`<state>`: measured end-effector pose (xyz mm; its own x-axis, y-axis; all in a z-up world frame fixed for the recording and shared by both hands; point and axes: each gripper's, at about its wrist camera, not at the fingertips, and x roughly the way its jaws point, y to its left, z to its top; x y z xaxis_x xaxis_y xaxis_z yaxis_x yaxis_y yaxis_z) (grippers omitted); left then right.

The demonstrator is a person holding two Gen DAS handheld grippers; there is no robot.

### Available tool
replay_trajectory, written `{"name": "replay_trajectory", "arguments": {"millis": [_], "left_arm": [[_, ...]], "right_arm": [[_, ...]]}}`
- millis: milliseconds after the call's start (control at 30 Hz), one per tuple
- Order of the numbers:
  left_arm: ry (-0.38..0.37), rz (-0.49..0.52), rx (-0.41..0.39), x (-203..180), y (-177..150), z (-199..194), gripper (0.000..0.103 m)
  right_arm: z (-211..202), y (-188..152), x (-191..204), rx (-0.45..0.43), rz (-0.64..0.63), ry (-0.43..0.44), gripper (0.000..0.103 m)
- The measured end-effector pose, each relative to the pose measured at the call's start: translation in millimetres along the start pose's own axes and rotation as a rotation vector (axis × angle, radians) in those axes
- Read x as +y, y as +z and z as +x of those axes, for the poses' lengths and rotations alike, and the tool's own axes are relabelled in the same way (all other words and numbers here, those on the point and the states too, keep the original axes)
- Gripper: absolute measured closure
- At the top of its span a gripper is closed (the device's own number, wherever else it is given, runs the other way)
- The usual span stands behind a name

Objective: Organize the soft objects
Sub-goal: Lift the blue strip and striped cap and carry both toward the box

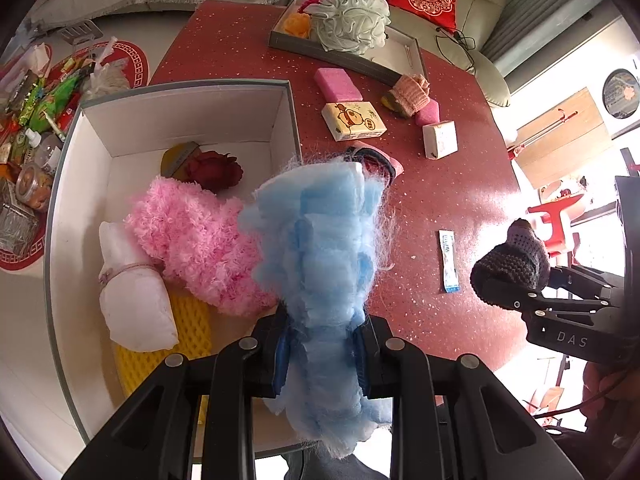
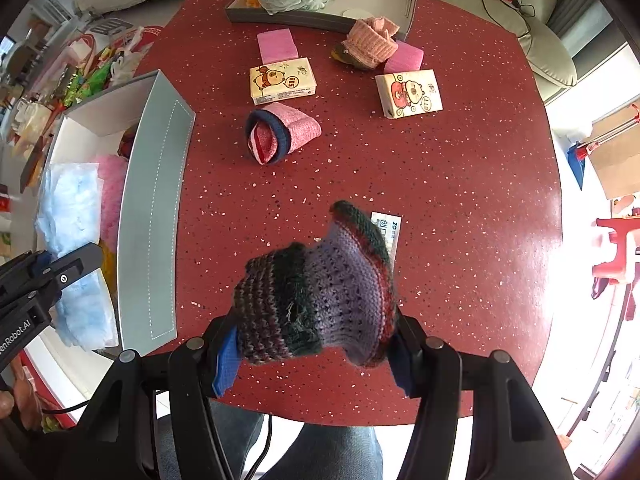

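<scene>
My left gripper [image 1: 322, 354] is shut on a fluffy light-blue wad [image 1: 320, 256], held above the near right edge of the open white-lined grey box [image 1: 180, 120]. Inside the box lie a fuzzy pink item [image 1: 192, 240], a white pouch [image 1: 132, 300], a dark red fabric rose [image 1: 214, 170] and a yellow foam mesh [image 1: 192, 320]. My right gripper [image 2: 316, 356] is shut on a dark multicoloured knitted piece [image 2: 316, 292] above the red speckled table [image 2: 460, 200]. A rolled pink sock with a navy cuff [image 2: 280, 134] lies on the table. The left gripper [image 2: 48, 268] shows at the right wrist view's left edge.
On the table lie two tissue packs [image 2: 282, 80] [image 2: 408, 94], pink sponges [image 2: 278, 46], a pink knit bundle [image 2: 372, 42] and a small sachet [image 1: 449, 262]. A shallow tray [image 1: 344, 54] holds a mint bath pouf [image 1: 352, 22]. Sofa and a cluttered side table stand around.
</scene>
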<state>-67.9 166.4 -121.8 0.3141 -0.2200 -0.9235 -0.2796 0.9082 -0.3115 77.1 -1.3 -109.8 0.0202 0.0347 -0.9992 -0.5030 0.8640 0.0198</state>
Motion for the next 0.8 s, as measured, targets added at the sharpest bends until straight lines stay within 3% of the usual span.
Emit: {"name": "replay_trajectory", "arguments": {"millis": [800], "left_arm": [[0.02,-0.124,-0.035,47,-7,-14,0.076]], "right_arm": [[4,18,44,0.006,-0.106,0.001,0.039]]}}
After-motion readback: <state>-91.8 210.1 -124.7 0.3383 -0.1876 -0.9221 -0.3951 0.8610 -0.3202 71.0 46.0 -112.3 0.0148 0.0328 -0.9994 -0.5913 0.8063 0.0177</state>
